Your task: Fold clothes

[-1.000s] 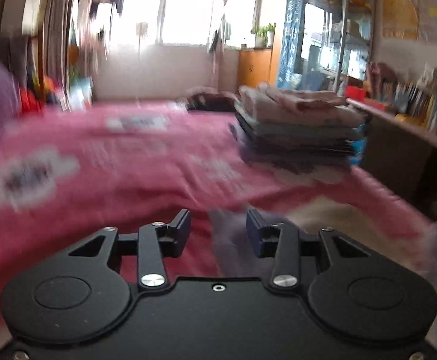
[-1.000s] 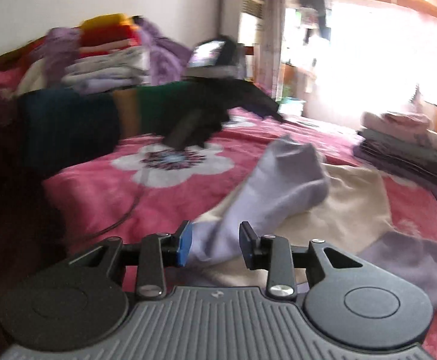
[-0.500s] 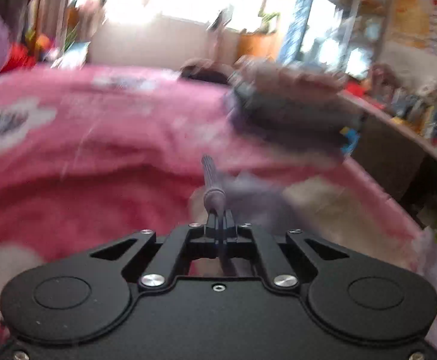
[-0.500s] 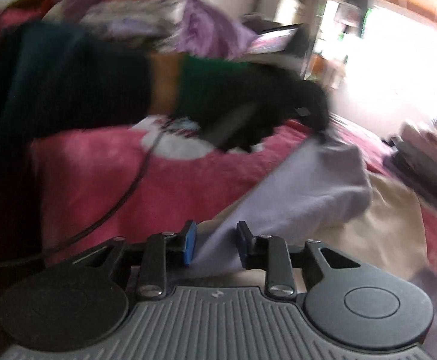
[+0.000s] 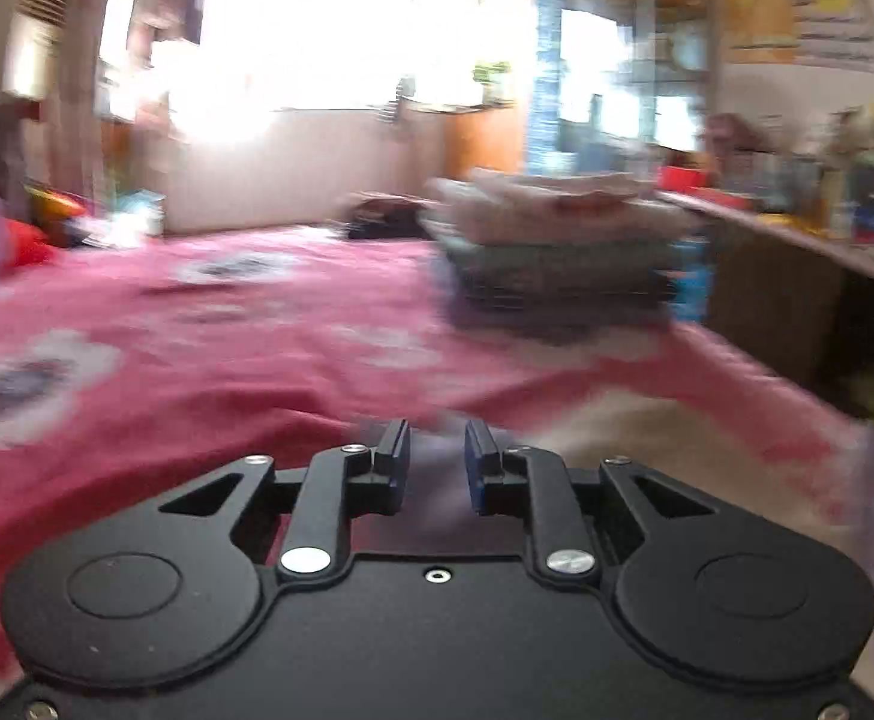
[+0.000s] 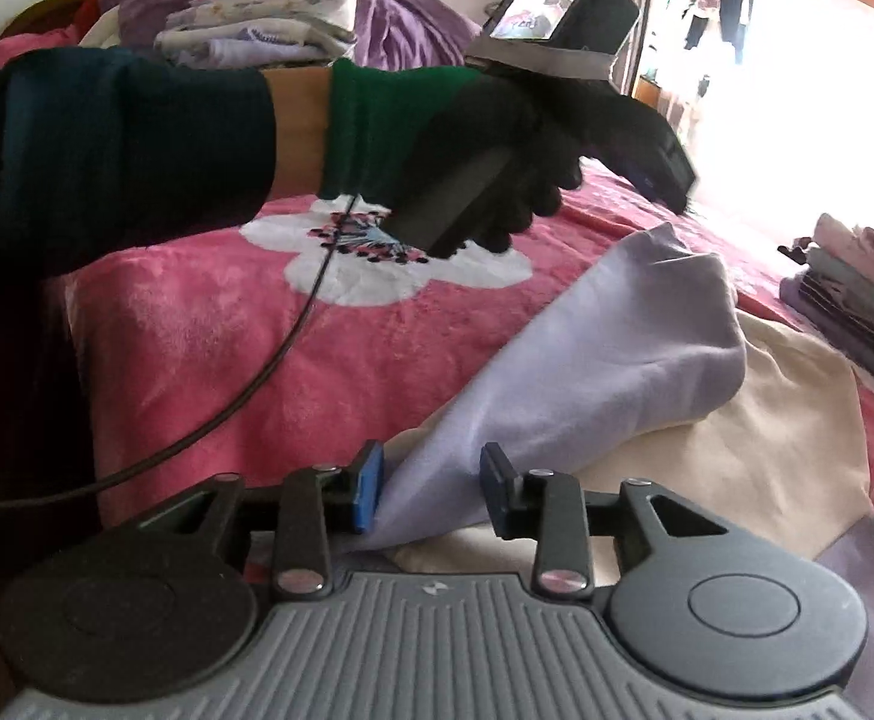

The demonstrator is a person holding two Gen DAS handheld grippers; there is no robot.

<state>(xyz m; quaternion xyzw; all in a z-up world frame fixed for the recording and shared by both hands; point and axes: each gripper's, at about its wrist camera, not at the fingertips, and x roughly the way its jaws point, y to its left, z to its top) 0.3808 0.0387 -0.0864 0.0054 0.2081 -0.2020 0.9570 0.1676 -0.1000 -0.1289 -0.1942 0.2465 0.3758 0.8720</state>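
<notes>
1. right gripper (image 6: pixel 431 489): jaws apart, a corner of the lavender garment (image 6: pixel 610 354) lying between them; cloth touching the blue pad (image 6: pixel 369 495) on one side, clear of the other pad. not clamped.
2. left gripper (image 5: pixel 435 459): jaws apart, nothing gripped; blurred lavender cloth visible in the gap and just beyond. contact cannot be told through the motion blur.
3. garment location: spread on the pink floral bed (image 6: pixel 197 348), partly over a cream cloth (image 6: pixel 784 420); far edge doubled over into a soft ridge, near corner running down to the right gripper.
4. step in hand (judgement): one fold of the lavender garment under way, both grippers set at opposite ends for a fresh grasp.
5. next move (judgement): close right gripper on the near corner, close left gripper on the far edge, then lift and carry both across together to keep the fold line straight. soft knit likely to sag or slip if only one layer is caught.
6. pose: gloved hand (image 6: pixel 496 138) around the left gripper's handle, sleeve (image 6: pixel 125 144) extended level across the bed, tool angled downward toward the garment's far tip; cable (image 6: pixel 269 360) hanging from the wrist.
7. finished work: stack of folded clothes (image 5: pixel 556 252) well apart, at the far side of the bed.
</notes>
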